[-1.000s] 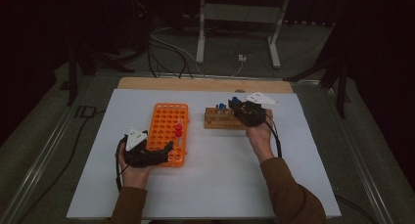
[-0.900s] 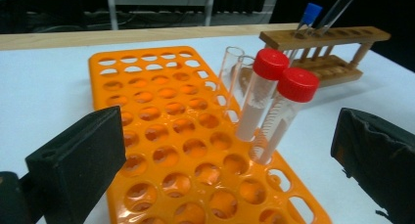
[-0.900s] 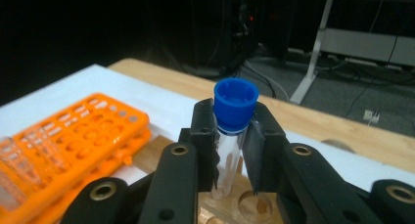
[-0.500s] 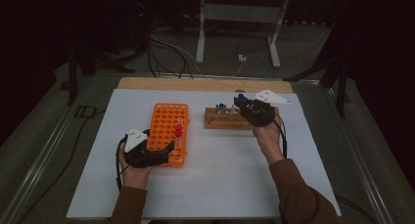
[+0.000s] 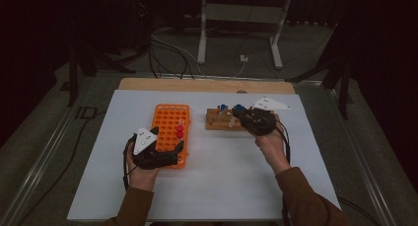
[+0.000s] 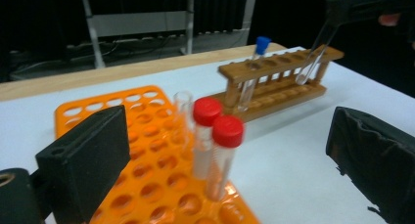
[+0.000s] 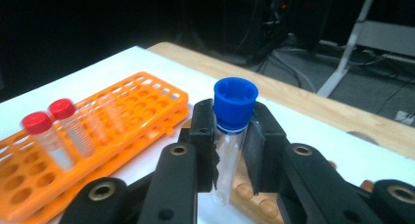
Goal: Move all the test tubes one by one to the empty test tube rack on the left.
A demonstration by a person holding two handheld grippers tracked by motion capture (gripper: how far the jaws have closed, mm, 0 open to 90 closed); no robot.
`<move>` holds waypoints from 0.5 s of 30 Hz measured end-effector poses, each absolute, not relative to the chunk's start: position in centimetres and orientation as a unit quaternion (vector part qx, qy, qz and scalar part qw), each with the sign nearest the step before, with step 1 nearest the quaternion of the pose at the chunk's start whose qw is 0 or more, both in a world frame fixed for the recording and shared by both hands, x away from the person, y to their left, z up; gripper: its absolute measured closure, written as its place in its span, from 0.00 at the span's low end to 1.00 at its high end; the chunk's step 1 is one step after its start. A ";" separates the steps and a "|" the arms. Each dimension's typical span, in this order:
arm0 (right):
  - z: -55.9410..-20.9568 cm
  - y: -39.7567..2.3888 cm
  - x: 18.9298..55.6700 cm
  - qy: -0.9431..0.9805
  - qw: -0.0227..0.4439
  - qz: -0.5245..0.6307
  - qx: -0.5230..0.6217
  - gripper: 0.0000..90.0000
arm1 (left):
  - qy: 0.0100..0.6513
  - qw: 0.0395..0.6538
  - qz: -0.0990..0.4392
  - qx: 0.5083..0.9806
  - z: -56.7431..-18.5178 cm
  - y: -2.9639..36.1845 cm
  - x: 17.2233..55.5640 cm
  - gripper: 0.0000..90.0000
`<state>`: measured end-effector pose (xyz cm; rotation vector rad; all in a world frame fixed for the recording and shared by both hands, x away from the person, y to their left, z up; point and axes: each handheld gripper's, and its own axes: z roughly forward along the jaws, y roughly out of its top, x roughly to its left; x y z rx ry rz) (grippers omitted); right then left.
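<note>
The right gripper (image 7: 229, 150) has lifted since a second ago, and the clear plastic test tube with the blue cap (image 7: 234, 117) has come up with it, jaws pinching it just under the cap. In the left gripper view that tube (image 6: 313, 57) hangs tilted, its rounded tip beside the top rail of the brown wooden tube rack (image 6: 274, 84) rather than down in a hole — I'd say it is out, and the carry across to the orange plastic grid rack (image 5: 170, 130) comes next. The tube looks empty, slim and see-through, with a ribbed cap.

The left gripper (image 6: 220, 150) sits spread wide at the orange rack's near end, nothing pressed between its jaws; two red-capped tubes (image 6: 215, 145) stand between them, untouched. Another blue-capped tube (image 6: 252, 72) waits in the wooden rack.
</note>
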<state>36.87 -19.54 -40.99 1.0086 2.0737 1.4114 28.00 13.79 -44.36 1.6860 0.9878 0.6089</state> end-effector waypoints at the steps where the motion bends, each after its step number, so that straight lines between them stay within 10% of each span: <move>1: -41.0 -19.5 36.8 0.749 0.211 0.511 0.364 0.85 | 0.408 0.521 0.256 0.705 -44.2 13.6 28.0 0.04; 15: -40.8 -19.1 34.6 0.762 0.151 0.523 0.351 0.84 | 0.362 0.526 0.238 0.732 -43.1 9.0 29.0 0.12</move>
